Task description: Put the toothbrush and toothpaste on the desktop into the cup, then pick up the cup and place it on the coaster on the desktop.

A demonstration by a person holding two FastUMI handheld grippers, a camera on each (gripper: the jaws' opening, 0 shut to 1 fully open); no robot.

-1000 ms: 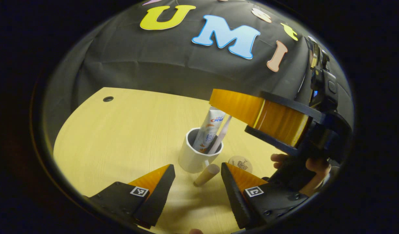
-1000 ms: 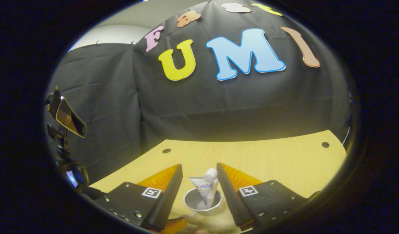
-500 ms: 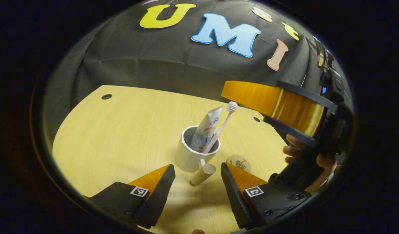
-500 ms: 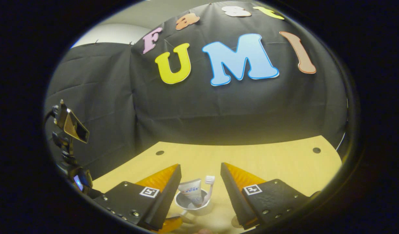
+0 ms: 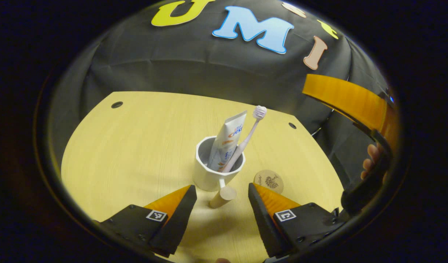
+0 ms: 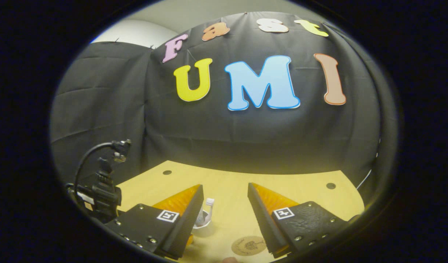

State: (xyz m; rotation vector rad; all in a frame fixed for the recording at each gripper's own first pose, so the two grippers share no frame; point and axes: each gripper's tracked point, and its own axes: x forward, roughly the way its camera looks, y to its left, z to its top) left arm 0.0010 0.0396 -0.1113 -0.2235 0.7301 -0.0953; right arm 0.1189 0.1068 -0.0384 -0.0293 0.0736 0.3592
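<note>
Left gripper view, inspected from the tool outward. Left gripper (image 5: 219, 190): jaws apart, nothing between the fingers except the wooden handle (image 5: 222, 196) of the cup (image 5: 213, 171), not yet pinched. Cup upright on the desktop (image 5: 136, 146), just ahead of the fingertips. Toothpaste (image 5: 227, 140) and toothbrush (image 5: 245, 138) both standing inside the cup, leaning toward its far-right rim, well above the lip. Coaster (image 5: 269, 180) flat on the desktop, just right of the cup, not touching it. Right gripper (image 6: 224, 197): jaws apart, empty, raised; cup low between its fingers toward the left one, coaster nearer and right of the cup.

Risks, as judgement only:
- Handle is a short round stub; grip by it alone likely to let the cup swing or rotate, tipping it.
- Tall, leaning contents put weight toward one rim; tilt or jolt on lifting could spill toothbrush or toothpaste.
- Closing off-centre could push the cup across the desktop instead of seizing it.
- Coaster small and close to the cup; off-centre placement would leave the cup half on, rocking.

Changes against the earlier frames:
- Right gripper, formerly close above the cup with the toothbrush head near its fingers, now withdrawn up and right, well clear of the cup.
- Toothbrush released and resting in the cup.
- Left gripper unchanged in opening, slightly closer to the handle.
</note>
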